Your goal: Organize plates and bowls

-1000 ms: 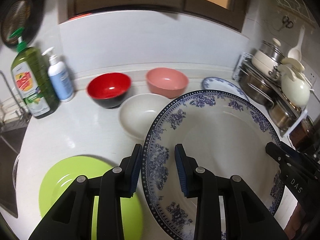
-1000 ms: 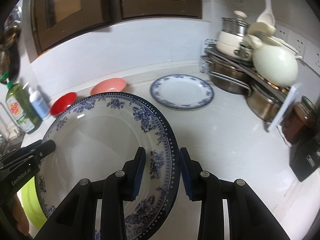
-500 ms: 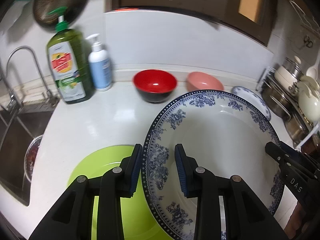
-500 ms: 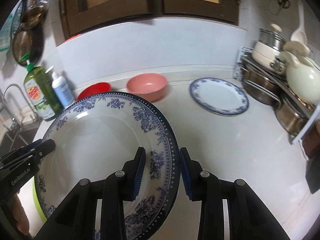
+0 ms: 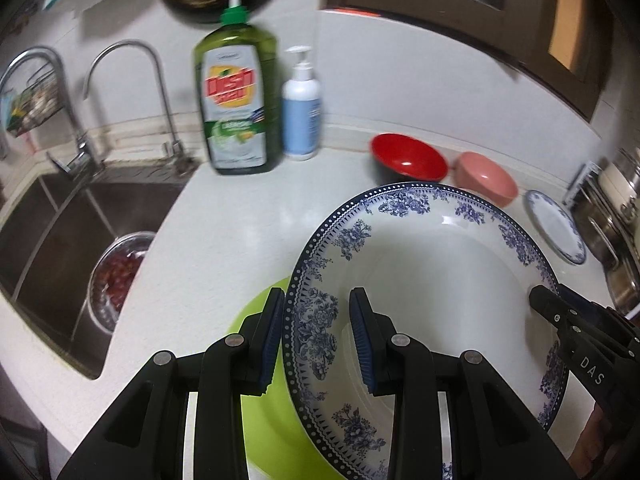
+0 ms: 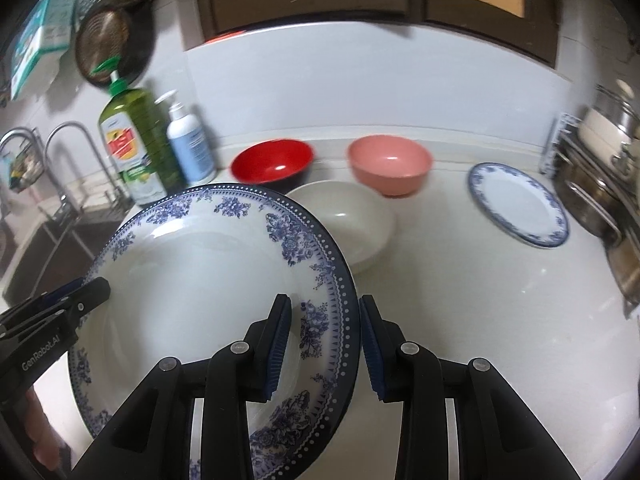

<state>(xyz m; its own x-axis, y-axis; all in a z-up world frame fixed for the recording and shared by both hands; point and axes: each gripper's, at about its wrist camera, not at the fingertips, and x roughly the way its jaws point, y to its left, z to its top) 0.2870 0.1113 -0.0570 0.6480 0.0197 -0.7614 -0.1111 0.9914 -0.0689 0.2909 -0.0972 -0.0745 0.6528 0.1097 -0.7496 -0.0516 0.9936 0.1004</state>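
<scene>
A large blue-and-white floral plate (image 5: pixel 432 280) (image 6: pixel 208 280) is held in the air between both grippers. My left gripper (image 5: pixel 316 336) is shut on its left rim. My right gripper (image 6: pixel 324 344) is shut on its right rim. A lime green plate (image 5: pixel 260 380) lies on the counter under the big plate's left side. A red bowl (image 6: pixel 272 164), a pink bowl (image 6: pixel 390 166), a white bowl (image 6: pixel 352 224) and a small blue-rimmed plate (image 6: pixel 520 204) sit on the white counter behind.
A sink (image 5: pixel 60 240) with a strainer of red fruit (image 5: pixel 116 276) is at the left. A green dish soap bottle (image 5: pixel 234 100) and a white pump bottle (image 5: pixel 300 116) stand by the wall. Pots on a rack (image 6: pixel 600 160) fill the right.
Both grippers have carried the big floral plate to the left, over the green plate. The sink and bottles have come into view, and the pots have slid to the right edge.
</scene>
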